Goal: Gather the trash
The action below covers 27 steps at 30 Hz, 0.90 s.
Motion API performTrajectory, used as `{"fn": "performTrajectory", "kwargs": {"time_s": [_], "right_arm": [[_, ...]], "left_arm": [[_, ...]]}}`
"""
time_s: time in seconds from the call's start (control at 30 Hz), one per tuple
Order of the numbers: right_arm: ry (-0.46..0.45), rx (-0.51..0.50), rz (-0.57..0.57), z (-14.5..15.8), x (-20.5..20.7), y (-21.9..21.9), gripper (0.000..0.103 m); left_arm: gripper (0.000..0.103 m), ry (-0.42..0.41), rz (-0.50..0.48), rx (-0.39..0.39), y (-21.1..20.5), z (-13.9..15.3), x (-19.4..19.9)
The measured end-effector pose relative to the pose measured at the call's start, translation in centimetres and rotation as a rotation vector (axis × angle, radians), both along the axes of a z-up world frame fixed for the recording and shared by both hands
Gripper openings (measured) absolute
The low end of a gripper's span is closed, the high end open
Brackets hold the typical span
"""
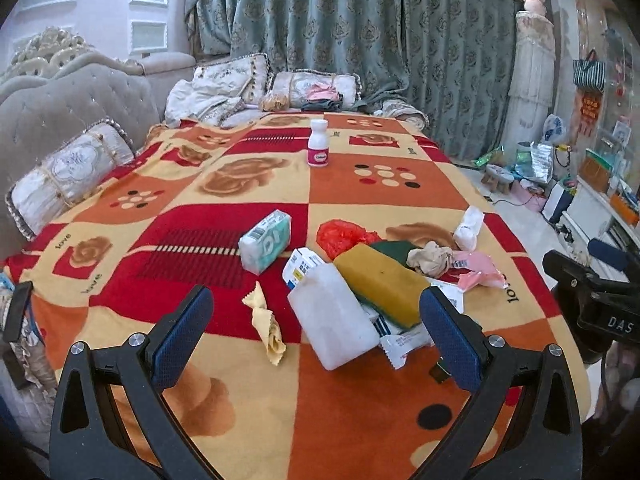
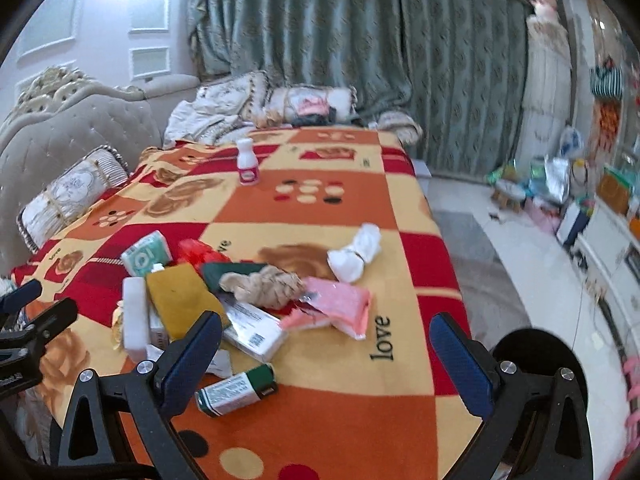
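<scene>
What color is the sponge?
Yellow with a green back, clearest in the left wrist view.

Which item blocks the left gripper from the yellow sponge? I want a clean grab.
The white plastic bottle lies between the open left gripper and the yellow sponge, whose near end rests on it.

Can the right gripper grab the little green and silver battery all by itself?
Probably yes. The right gripper is open and empty, and the battery lies just ahead near its left finger, on bare blanket. Nothing covers it; a crumpled white wrapper sits just behind, so the gripper would shift slightly left.
</scene>
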State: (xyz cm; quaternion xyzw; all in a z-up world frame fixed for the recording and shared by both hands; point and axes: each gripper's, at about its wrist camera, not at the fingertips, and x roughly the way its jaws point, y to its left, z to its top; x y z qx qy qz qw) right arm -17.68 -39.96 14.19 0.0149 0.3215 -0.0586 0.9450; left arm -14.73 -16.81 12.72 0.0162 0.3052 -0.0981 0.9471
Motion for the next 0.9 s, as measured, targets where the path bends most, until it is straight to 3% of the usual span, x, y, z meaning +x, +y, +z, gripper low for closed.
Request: {"fn": "performTrajectory", "kwargs": {"time_s": [0.2,0.6,0.9], "right_arm": [[-0.049,-0.041,0.022,1.3,-0.5,1.6,0.103],[-0.126,-0.004,0.046,1.5,-1.4,2.3,0.103],[-0.123,-0.007,0.056,1.5,-1.2,2.7,0.103]], "left_arm": [[0.102,-0.013,0.009,-0.013,0.2,0.4,-0.1],[0.102,-0.016,0.018,-0.012,0.3,0.5,0.1],[0.102,-0.011,0.021,-0.016,0.2,0.2,0.1]]}}
